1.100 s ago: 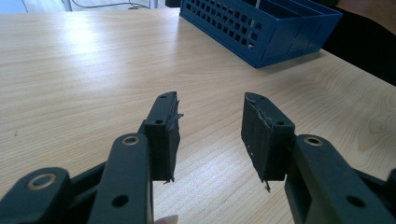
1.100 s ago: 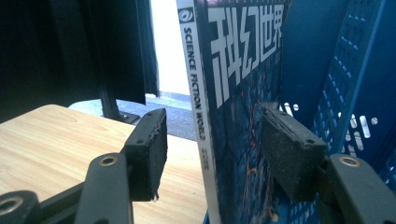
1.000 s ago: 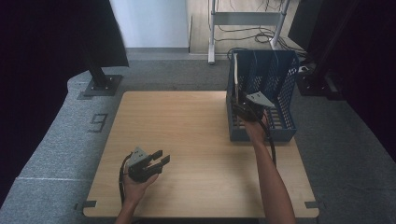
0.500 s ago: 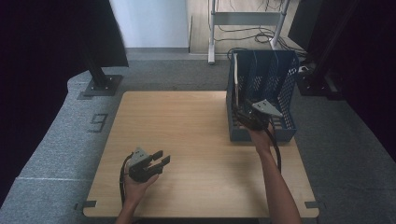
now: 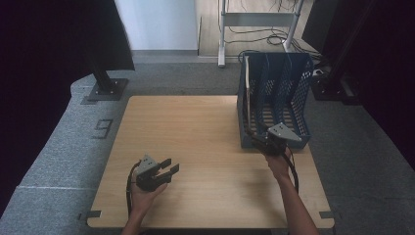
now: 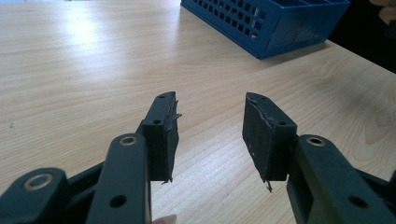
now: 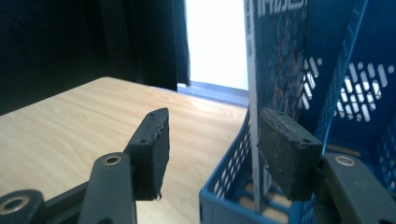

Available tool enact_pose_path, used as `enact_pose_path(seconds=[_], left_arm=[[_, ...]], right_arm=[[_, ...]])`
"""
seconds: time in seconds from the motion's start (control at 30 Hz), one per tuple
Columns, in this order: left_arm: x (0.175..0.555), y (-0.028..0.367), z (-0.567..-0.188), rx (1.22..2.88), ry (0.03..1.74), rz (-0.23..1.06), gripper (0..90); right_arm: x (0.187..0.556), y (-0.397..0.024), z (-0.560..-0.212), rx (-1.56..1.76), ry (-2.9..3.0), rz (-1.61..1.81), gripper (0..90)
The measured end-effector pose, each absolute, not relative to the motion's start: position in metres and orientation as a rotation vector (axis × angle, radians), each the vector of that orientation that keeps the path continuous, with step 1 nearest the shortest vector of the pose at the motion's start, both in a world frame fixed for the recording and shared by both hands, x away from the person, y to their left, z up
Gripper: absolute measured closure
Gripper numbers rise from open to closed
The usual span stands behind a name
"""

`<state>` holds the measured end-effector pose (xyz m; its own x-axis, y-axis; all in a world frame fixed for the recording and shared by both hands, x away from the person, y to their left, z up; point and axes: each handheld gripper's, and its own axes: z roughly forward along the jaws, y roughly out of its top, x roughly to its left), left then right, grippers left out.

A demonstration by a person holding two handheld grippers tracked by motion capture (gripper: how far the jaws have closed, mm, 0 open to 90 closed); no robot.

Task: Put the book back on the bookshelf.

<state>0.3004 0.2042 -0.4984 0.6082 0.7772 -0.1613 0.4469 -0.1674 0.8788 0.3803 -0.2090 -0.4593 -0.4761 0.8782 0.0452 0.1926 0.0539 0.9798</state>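
Observation:
A blue mesh file rack (image 5: 306, 98) stands at the table's right side. A thin book (image 5: 248, 83) stands upright in its leftmost slot. My right gripper (image 5: 253, 139) hovers at the rack's near end, open. In the right gripper view the jaws (image 7: 212, 116) straddle the rack's front wall (image 7: 229, 186), and the book's pale edge (image 7: 252, 93) rises just left of the right pad without touching either pad. My left gripper (image 5: 169, 169) rests open in a hand near the table's front left. Nothing lies between its jaws (image 6: 212, 105), and the rack (image 6: 261, 23) is far ahead.
The wooden table (image 5: 195, 127) stands on grey carpet marked with a "9" (image 5: 103, 129). A black stand's base (image 5: 105, 90) sits off the back left corner. Metal desk legs (image 5: 222, 34) and cables lie behind the rack.
My right gripper has drawn back from over the rack toward the person and sunk to the rack's near end. The left gripper has stayed put.

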Motion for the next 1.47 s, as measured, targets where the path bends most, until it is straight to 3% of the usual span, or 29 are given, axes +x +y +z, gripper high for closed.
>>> enact_pose_path(seconds=[0.7, 1.3, 1.47], left_arm=[[0.303, 0.202, -0.504, 1.828, 1.011, 0.393, 52.0], [0.304, 0.203, -0.506, 1.837, 1.016, 0.394, 50.2], [0.305, 0.202, -0.507, 1.845, 1.018, 0.389, 45.8]], right_arm=[[0.322, -0.224, -0.498, 1.086, 1.812, 1.458, 42.2], [0.312, -0.228, -0.511, 1.098, 1.849, 1.434, 42.1], [0.314, -0.227, -0.515, 1.118, 1.875, 1.399, 41.4]])
